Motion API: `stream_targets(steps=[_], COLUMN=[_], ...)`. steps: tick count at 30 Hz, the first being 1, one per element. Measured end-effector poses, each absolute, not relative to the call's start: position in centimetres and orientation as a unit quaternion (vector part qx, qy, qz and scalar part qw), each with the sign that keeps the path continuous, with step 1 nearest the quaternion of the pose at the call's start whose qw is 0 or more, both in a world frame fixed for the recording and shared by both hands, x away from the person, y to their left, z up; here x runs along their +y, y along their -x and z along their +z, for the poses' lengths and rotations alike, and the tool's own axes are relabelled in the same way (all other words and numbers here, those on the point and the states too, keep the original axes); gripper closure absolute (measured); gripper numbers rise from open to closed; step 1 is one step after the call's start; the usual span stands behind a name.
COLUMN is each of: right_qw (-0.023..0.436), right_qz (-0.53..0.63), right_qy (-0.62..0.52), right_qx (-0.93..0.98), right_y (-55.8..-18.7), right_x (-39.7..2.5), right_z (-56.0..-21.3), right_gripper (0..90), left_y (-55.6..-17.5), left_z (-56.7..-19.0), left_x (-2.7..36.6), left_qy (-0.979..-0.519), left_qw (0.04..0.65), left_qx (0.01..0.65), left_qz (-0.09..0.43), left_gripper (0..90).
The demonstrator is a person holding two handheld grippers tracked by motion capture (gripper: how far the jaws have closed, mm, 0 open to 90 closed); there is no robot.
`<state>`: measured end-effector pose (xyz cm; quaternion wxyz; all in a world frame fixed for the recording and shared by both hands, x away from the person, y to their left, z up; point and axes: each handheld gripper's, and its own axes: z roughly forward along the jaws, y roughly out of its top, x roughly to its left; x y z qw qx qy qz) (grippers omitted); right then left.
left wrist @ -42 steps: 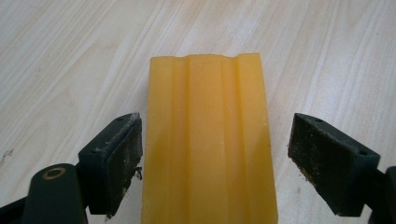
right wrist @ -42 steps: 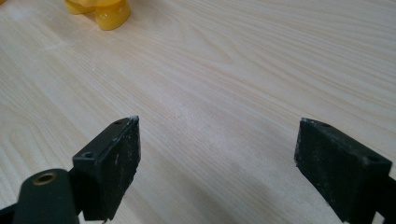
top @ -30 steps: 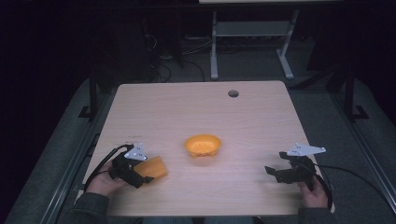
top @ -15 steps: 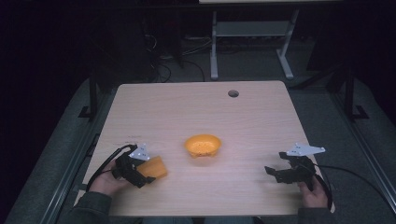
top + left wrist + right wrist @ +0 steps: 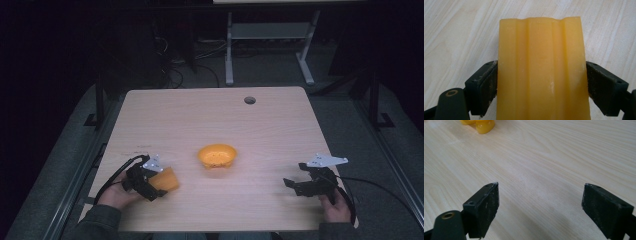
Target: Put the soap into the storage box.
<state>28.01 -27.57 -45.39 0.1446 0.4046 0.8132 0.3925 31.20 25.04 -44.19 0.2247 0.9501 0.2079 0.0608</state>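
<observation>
Pale wood-grain tabletop (image 5: 210, 120) with rounded corners, round cable hole (image 5: 249, 100) near its far edge, orange bowl (image 5: 217, 155) resting on it between the left tool (image 5: 156, 186) and right tool (image 5: 295, 186), slightly beyond both

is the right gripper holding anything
No, the right gripper has its jaws wide apart with only bare table between them.

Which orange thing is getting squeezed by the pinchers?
The flat ridged orange block, clamped in the left gripper. The orange bowl sits alone mid-table, untouched.
</observation>
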Motion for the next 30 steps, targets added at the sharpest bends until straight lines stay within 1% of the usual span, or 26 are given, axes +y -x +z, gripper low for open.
stream_targets(steps=[9, 30], right_qw=[0.144, 0.144], right_qz=[0.392, 0.392], right_qy=[-0.404, -0.404], right_qx=[0.814, 0.814], right_y=[-28.02, -28.0], right_x=[-27.54, -27.52], right_z=[-45.41, -45.41], right_gripper=[13.9, 13.9], left_y=[-31.34, -31.57], left_z=[-44.54, -44.84], left_x=[24.93, 24.77], left_qy=[-0.953, -0.953], left_qw=[0.213, 0.21], left_qx=[0.208, 0.212], left_qz=[0.058, 0.043], left_gripper=[17.1, 19.8])
